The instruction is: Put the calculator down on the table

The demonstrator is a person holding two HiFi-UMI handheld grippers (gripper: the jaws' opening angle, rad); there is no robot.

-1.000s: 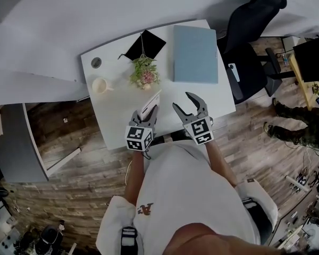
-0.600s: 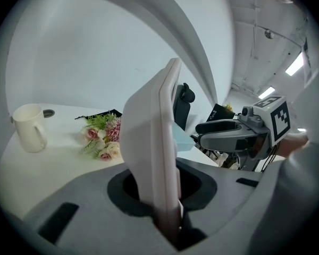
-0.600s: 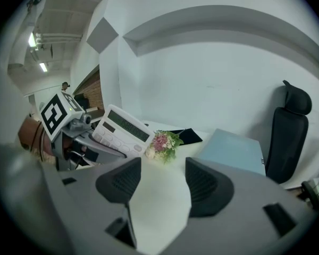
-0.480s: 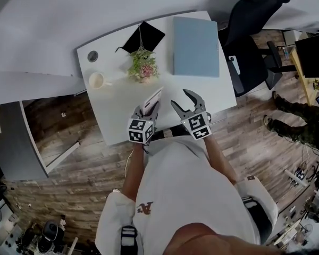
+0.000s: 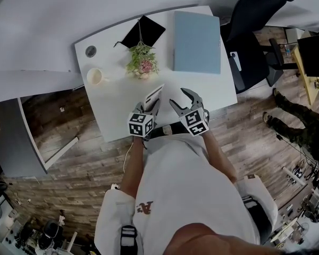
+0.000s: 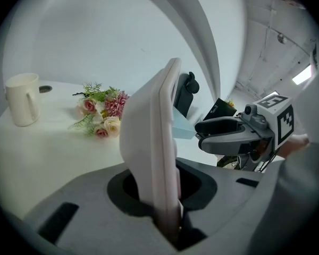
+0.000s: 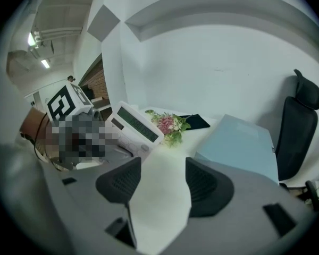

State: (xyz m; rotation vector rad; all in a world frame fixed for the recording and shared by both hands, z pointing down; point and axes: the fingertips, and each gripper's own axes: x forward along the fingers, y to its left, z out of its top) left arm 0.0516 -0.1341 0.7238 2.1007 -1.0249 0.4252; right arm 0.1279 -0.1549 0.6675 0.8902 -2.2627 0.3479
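The white calculator (image 5: 153,96) stands tilted up on edge over the near part of the white table (image 5: 117,110). My left gripper (image 5: 150,107) is shut on its lower end. In the left gripper view the calculator (image 6: 151,142) rises edge-on from between the jaws of the left gripper (image 6: 163,191). My right gripper (image 5: 182,101) hovers just to its right, open, with nothing between its fingers. In the right gripper view the calculator (image 7: 133,123) shows its display and keys at the left, clear of the right gripper (image 7: 159,182).
A white mug (image 5: 95,77) stands at the table's left. A small bunch of flowers (image 5: 141,63) and a black flat piece (image 5: 144,32) lie at the back. A pale blue folder (image 5: 196,41) lies at the right. A black office chair (image 5: 255,31) stands beyond the table.
Both grippers have come down closer to the table near its front edge. The calculator has stayed in the left gripper and the right jaws have stayed open.
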